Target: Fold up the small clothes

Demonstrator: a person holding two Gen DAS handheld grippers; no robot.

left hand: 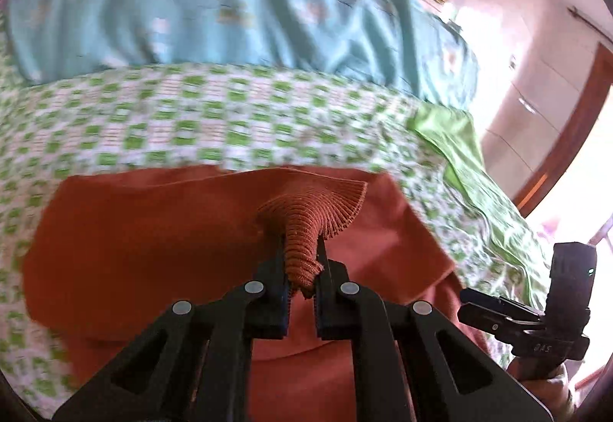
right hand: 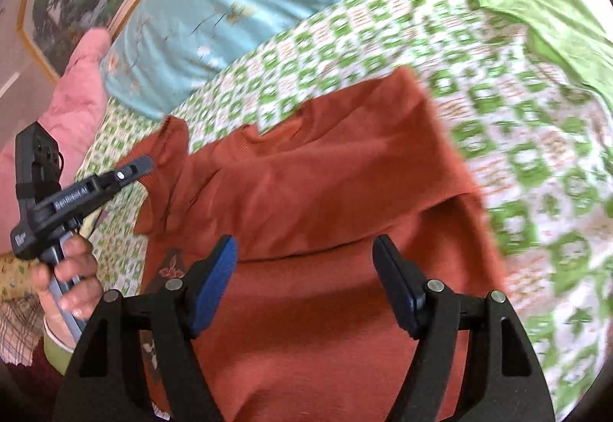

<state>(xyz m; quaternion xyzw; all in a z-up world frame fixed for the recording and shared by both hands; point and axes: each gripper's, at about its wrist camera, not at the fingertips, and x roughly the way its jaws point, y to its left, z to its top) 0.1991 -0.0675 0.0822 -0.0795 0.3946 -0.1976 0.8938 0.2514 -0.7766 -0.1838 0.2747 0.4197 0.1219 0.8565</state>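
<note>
A rust-orange sweater [left hand: 153, 230] lies spread on the bed, with part of it folded over its body [right hand: 325, 173]. My left gripper [left hand: 300, 249] is shut on the sweater's ribbed cuff [left hand: 318, 203], which bunches up between the pads and stands lifted above the body. From the right wrist view the left gripper [right hand: 134, 169] sits at the sweater's left edge, held by a person's hand [right hand: 69, 276]. My right gripper [right hand: 306, 245] hovers open over the sweater's lower body, with nothing between its blue pads [right hand: 214, 284]. It also shows in the left wrist view, where the right gripper [left hand: 498, 311] is at the right edge.
A green-and-white checked sheet [left hand: 191, 115] covers the bed. A pale blue floral quilt [left hand: 191, 0] is bunched along the far side. A plain green cloth [left hand: 459, 138] lies at the far right. Pink fabric [right hand: 80, 96] and a framed picture [right hand: 76, 0] are at the left, and drawers [left hand: 536, 96] beyond.
</note>
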